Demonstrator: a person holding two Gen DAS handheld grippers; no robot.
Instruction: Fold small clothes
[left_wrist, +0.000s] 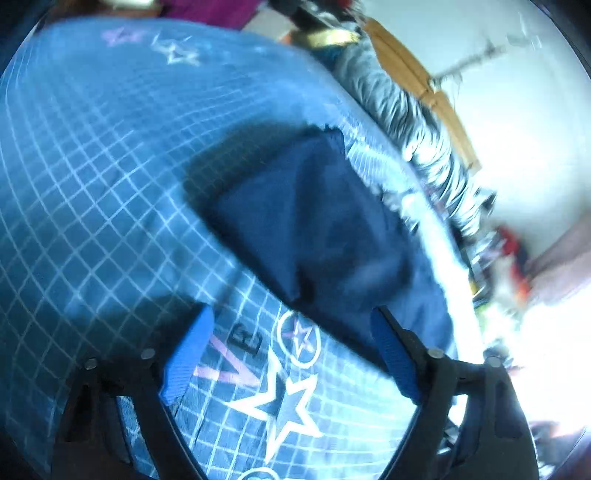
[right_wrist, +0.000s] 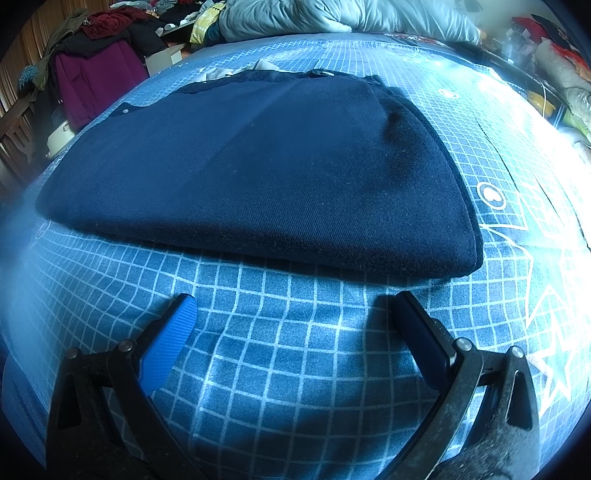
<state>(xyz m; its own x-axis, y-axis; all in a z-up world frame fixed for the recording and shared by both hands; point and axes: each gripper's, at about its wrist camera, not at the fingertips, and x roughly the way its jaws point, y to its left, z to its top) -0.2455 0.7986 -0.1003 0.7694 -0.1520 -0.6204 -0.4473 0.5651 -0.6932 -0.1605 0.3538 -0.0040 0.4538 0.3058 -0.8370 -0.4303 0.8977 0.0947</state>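
Right wrist view: right gripper (right_wrist: 293, 310) jaws spread wide, nothing between them, only the blue grid-pattern bedsheet (right_wrist: 288, 369) below. Blue pad fingers (right_wrist: 166, 350) sit low over the sheet. Just ahead of the fingertips lies the navy garment (right_wrist: 258, 166), flat on the bed and already doubled over at least once, judging by the thick rounded edge facing the gripper and the layered edges on its right side. Beyond the garment: a rumpled pale duvet (right_wrist: 332, 14); off its far left, a purple jacket (right_wrist: 96, 81) hanging over clutter.

Left wrist view is motion-blurred. Left gripper (left_wrist: 291, 317) also gapes, holding nothing. One corner of the same navy garment (left_wrist: 314, 221) lies just past the fingertips, and the right-hand finger appears to overlap the cloth edge, though contact is hard to call. Star print (left_wrist: 284, 402) on the sheet shows between the fingers.

Judgement: the fold looks partly done and the next fold is being set up. To do it well:
- Each gripper takes one corner of the same garment edge, pinching all layers and no bedsheet.
- Slide the lower finger under the thick edge rather than stabbing down; the sheet is soft and will bunch.
- Lift both corners level, carry them over together, and land edge on edge.
- Release only once the cloth lies flat.

Risk: grabbing only the top layer would peel the existing fold open.
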